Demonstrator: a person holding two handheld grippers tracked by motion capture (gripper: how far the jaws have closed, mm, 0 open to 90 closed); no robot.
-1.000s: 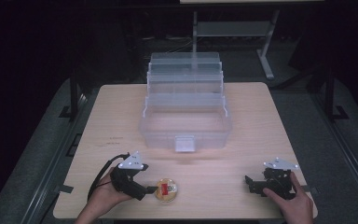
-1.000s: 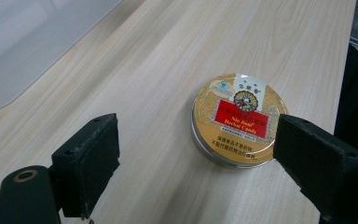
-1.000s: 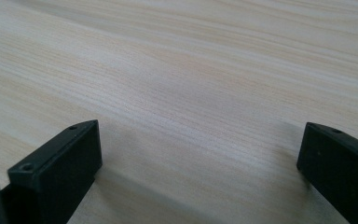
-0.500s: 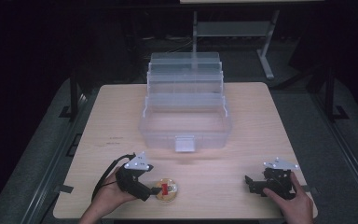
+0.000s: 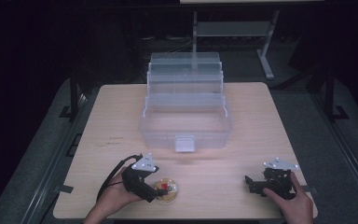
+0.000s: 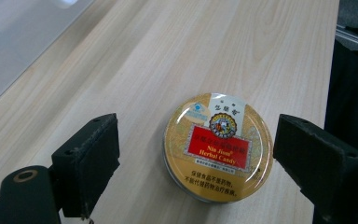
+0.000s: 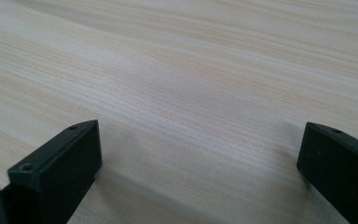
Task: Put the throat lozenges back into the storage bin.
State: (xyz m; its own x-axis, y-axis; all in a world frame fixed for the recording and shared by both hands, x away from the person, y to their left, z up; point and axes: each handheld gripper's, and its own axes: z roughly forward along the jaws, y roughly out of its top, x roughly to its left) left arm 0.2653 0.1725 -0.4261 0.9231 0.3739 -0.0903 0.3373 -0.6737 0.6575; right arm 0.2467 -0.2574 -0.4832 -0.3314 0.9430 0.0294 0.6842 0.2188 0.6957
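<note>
Left gripper (image 6: pixel 193 158), seen in the left gripper view, has its two black jaws spread wide, one each side of the candy tin (image 6: pixel 218 147), which sits at centre-bottom of that frame between them without touching either. That straddle looks like a set-up for a side pinch on the rim. In the high view the same gripper (image 5: pixel 154 191) sits at lower left on the table (image 5: pixel 242 154), the tin (image 5: pixel 166 189) just at its tip.

Tin: round, shallow, glossy gold lid with a red label panel; smooth metal, likely slippery at the edge.

Right gripper (image 7: pixel 198 168) is likewise spread, jaws over bare pale wood-grain laminate, holding nothing; in the high view it (image 5: pixel 251 183) rests at lower right, well apart from the tin, apparently parked.

Clear plastic box (image 5: pixel 185 116), tiered and open, stands at frame centre; its contents cannot be made out at this distance.
</note>
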